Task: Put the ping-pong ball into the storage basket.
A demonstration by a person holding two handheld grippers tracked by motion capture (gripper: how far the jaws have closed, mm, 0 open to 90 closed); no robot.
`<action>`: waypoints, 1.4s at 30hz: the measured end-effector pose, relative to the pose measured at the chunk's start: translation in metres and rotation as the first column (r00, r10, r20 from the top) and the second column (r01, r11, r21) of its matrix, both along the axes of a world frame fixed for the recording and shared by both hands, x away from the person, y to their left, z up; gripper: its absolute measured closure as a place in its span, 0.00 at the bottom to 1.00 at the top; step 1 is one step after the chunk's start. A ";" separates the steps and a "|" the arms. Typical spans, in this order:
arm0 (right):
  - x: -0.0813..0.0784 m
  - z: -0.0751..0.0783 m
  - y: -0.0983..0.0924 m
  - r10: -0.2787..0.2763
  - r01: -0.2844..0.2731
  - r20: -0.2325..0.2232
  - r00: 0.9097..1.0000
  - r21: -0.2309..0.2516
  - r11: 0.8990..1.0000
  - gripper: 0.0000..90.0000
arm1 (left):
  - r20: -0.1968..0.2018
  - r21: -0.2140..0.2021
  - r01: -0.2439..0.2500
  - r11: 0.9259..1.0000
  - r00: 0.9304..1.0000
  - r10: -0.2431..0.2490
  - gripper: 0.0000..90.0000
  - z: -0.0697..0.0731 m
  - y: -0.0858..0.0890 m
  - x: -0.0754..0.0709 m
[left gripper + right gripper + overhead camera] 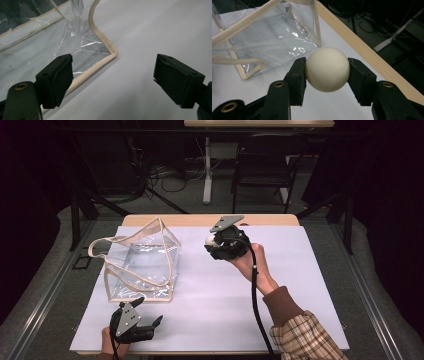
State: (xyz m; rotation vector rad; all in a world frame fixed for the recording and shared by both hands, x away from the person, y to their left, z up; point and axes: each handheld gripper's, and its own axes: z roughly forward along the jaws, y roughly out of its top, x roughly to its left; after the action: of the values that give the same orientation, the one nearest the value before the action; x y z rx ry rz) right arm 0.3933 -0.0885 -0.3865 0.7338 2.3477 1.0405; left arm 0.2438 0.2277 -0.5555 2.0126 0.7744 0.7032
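My right gripper (327, 75) clamps the white ball (327, 69); the clear bag (267, 37) lies ahead-left of its fingers. My left gripper (113, 80) hangs released beside the bag's corner.

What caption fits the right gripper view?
Right gripper clamps a cream ball above the white table, clear tote bag just beyond.

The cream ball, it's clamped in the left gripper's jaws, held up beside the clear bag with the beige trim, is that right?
Not quite: the cream ball is clamped in the right gripper, as the right gripper view shows, with a jaw pressing on each side. The left gripper stands open near a corner of the clear bag with nothing between its jaws. The ball is indeed held up beside that bag.
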 end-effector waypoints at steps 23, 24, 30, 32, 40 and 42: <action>0.006 0.009 0.007 0.004 -0.004 0.006 1.000 0.001 1.000 0.57 | 0.001 -0.001 -0.001 1.000 1.000 0.001 0.18 0.000 0.000 0.000; 0.007 0.010 0.007 0.004 -0.004 0.005 1.000 0.002 1.000 0.57 | 0.002 -0.001 -0.001 1.000 1.000 0.001 0.18 0.000 0.000 0.000; 0.008 0.012 0.009 0.003 -0.003 0.005 1.000 0.006 1.000 0.57 | 0.004 -0.001 -0.002 1.000 1.000 0.002 0.18 0.000 0.000 0.000; 0.008 0.013 0.009 0.003 -0.003 0.004 1.000 0.007 1.000 0.57 | 0.001 -0.001 -0.001 1.000 1.000 0.001 0.18 0.000 0.000 0.000; 0.009 0.016 0.015 0.011 -0.011 0.004 1.000 0.004 1.000 0.57 | 0.000 -0.001 -0.001 1.000 1.000 0.001 0.18 0.000 0.000 0.000; 0.009 0.017 0.017 0.014 -0.014 0.006 1.000 0.002 1.000 0.57 | 0.001 -0.002 -0.001 1.000 1.000 0.001 0.18 0.000 0.000 0.000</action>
State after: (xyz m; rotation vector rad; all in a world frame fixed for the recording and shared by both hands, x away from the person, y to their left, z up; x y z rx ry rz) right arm 0.4020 -0.0717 -0.3698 0.7149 2.3506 1.0501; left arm 0.2437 0.2275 -0.5555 2.0103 0.7751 0.7029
